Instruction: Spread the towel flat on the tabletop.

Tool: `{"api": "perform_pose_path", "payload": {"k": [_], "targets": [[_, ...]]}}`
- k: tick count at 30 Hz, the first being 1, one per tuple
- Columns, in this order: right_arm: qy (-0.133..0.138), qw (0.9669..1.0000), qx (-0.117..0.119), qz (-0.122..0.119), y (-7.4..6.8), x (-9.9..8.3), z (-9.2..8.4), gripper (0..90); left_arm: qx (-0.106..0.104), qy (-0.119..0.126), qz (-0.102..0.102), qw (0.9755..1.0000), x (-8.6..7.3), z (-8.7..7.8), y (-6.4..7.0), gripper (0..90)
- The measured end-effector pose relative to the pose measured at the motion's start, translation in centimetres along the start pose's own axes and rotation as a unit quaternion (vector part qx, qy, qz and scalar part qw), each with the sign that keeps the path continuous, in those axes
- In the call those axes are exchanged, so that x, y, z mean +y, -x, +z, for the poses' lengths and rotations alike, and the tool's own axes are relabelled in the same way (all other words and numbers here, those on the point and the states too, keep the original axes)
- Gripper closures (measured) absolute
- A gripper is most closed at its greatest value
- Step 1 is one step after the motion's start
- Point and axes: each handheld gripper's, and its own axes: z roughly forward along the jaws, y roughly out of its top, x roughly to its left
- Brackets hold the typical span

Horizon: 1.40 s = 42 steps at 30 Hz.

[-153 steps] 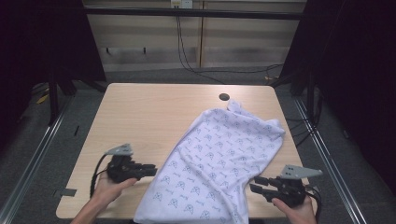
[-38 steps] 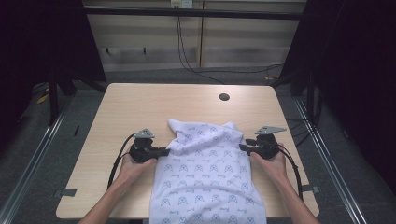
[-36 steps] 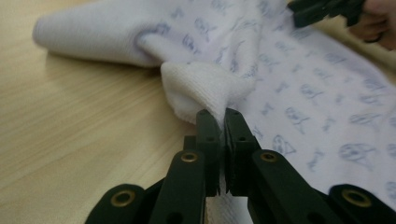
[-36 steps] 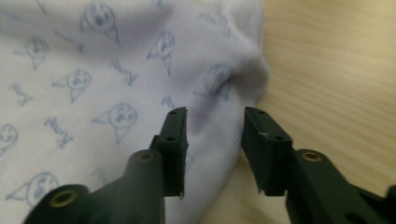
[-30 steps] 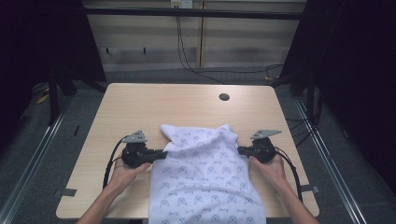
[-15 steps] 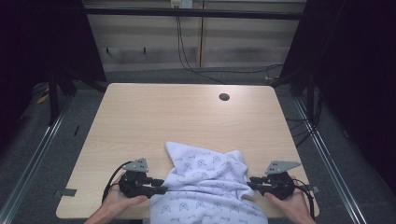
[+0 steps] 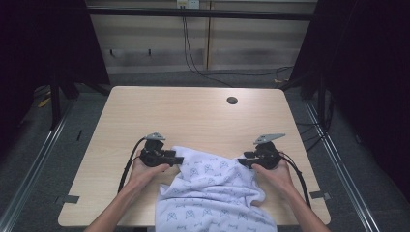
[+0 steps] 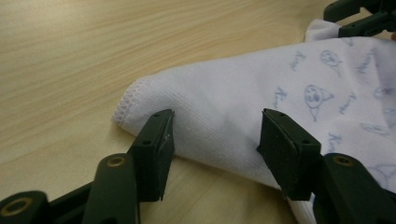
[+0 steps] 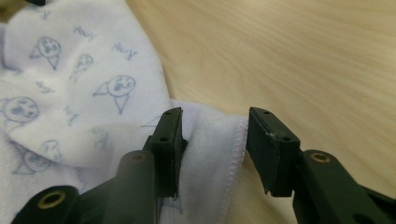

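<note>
High view: white printed cloth (image 7: 212, 193) folded at the near edge of the bench (image 7: 193, 116), draping off the front; left tongs (image 7: 180, 159) and right tongs (image 7: 241, 162) at the two far corners of the fold; small dark hole (image 7: 232, 100) in the bench farther back, well apart. Left gripper view: stitched corner of the cloth (image 8: 243, 107) lying flat between the left tongs (image 8: 215, 140), jaws just opened wide, pads clear of the fabric, nothing clamped. Right gripper view: hemmed edge of the cloth (image 9: 93, 93) between the right tongs (image 9: 214, 140), jaws just opened partway; one pad close against the fold, the other apart from it, no grip. Step in hand, as judged: release of the folded layer. For a clean result: open both jaws fully before withdrawal; back straight off along the bench, away from the cloth, without lifting; avoid snagging the hem on a pad; keep both corners aligned and the fold flat.
</note>
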Motion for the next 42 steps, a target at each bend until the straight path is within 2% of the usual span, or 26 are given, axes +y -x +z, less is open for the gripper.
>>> {"api": "perform_pose_path", "payload": {"k": [1, 2, 3, 4, 5, 7, 9, 11, 12, 13, 15, 16, 18, 20, 21, 23, 24, 27, 28, 29, 32, 33, 35, 37, 40, 42], "targets": [[-0.011, 0.9999, 0.006, -0.003, -0.1, 0.1, 0.4, 67.9, -0.001, -0.002, 0.004, 1.0, 0.0, 0.1, 0.0, 57.1], [-0.012, 0.9999, 0.003, -0.008, -0.2, 0.1, 0.4, 74.5, 0.007, 0.001, 0.022, 0.9997, 0.0, 0.4, 0.2, 66.4], [-0.013, 0.9998, 0.007, -0.013, -0.3, 0.1, 0.5, 83.4, 0.01, 0.0, 0.033, 0.9994, 0.1, 0.4, 0.3, 82.8], [-0.009, 0.9999, 0.003, -0.01, -0.3, 0.1, 0.4, 85.7, 0.029, 0.014, 0.041, 0.9987, 0.2, 0.1, 0.5, 86.3], [0.007, 1.0, -0.006, 0.0, -0.2, 0.2, 0.0, 86.5, 0.034, 0.032, 0.037, 0.9982, 0.5, -0.3, 0.6, 87.2], [0.04, 0.9989, -0.014, 0.02, 0.8, 0.7, -1.2, 87.1, 0.026, 0.058, 0.032, 0.9975, 1.3, -1.6, 0.4, 87.5], [0.069, 0.9967, -0.034, 0.028, 2.0, 1.7, -2.8, 87.3, 0.034, 0.087, 0.036, 0.9949, 2.4, -3.1, 0.5, 87.5], [0.093, 0.994, -0.05, 0.027, 2.6, 2.9, -4.3, 87.4, 0.033, 0.113, 0.038, 0.9923, 3.4, -4.6, 0.6, 87.6], [0.107, 0.9925, -0.053, 0.027, 2.7, 3.4, -5.0, 87.5, 0.026, 0.132, 0.046, 0.9899, 4.4, -5.9, 0.8, 87.7], [0.131, 0.9891, -0.065, 0.022, 2.9, 4.7, -6.5, 87.5, 0.027, 0.14, 0.051, 0.9885, 4.9, -6.4, 1.1, 87.9], [0.155, 0.9851, -0.074, 0.015, 2.8, 6.1, -8.0, 87.5, 0.031, 0.153, 0.068, 0.9853, 6.2, -7.6, 2.0, 88.1], [0.163, 0.9831, -0.082, 0.01, 2.7, 6.8, -8.6, 87.5, 0.032, 0.168, 0.075, 0.9824, 6.8, -8.3, 2.6, 88.1], [0.183, 0.9791, -0.088, 0.004, 2.4, 7.9, -9.8, 87.5, 0.032, 0.186, 0.086, 0.9783, 7.3, -9.1, 3.5, 87.8], [0.211, 0.9743, -0.08, -0.001, 1.7, 8.2, -10.8, 87.4, 0.024, 0.193, 0.102, 0.9755, 7.0, -9.7, 4.6, 87.1], [0.221, 0.9722, -0.076, -0.009, 1.0, 7.8, -11.3, 87.4, 0.02, 0.19, 0.108, 0.9756, 6.7, -9.7, 4.9, 86.2], [0.22, 0.9727, -0.07, -0.023, -0.1, 6.8, -11.4, 87.3, 0.017, 0.17, 0.122, 0.9777, 5.6, -9.4, 5.6, 84.4], [0.218, 0.9734, -0.065, -0.029, -0.5, 6.1, -11.3, 87.3, 0.007, 0.16, 0.124, 0.9793, 4.6, -9.1, 6.0, 83.7], [0.196, 0.9793, -0.036, -0.036, -2.4, 2.7, -10.6, 87.0, -0.021, 0.113, 0.133, 0.9843, 1.1, -7.6, 7.0, 82.5], [0.182, 0.9823, -0.027, -0.037, -3.1, 1.4, -10.1, 87.0, -0.027, 0.086, 0.139, 0.9862, -0.3, -6.8, 7.5, 82.3], [0.165, 0.9854, -0.017, -0.04, -3.9, -0.2, -9.6, 86.8, -0.03, 0.072, 0.137, 0.9875, -1.2, -6.4, 7.7, 81.7], [0.127, 0.9912, 0.005, -0.038, -5.4, -3.3, -8.6, 86.3, -0.043, 0.01, 0.136, 0.9898, -4.1, -5.3, 8.5, 80.1], [0.101, 0.9941, 0.015, -0.038, -6.1, -4.9, -8.2, 85.7, -0.045, 0.0, 0.136, 0.9897, -4.6, -5.2, 8.5, 77.8], [0.078, 0.9959, 0.027, -0.037, -6.6, -6.3, -8.0, 84.1, -0.051, -0.023, 0.136, 0.9892, -5.8, -5.2, 8.8, 74.7], [0.045, 0.9979, 0.032, -0.034, -7.1, -7.6, -7.9, 82.2, -0.054, -0.024, 0.137, 0.9888, -6.4, -5.8, 8.9, 69.0], [0.018, 0.9985, 0.039, -0.034, -7.2, -8.4, -8.1, 75.7, -0.05, 0.003, 0.13, 0.9903, -6.3, -7.1, 8.1, 64.8], [0.008, 0.9986, 0.046, -0.024, -7.3, -8.8, -8.3, 70.4, -0.042, 0.037, 0.103, 0.9931, -5.7, -8.2, 6.8, 62.4]]}}
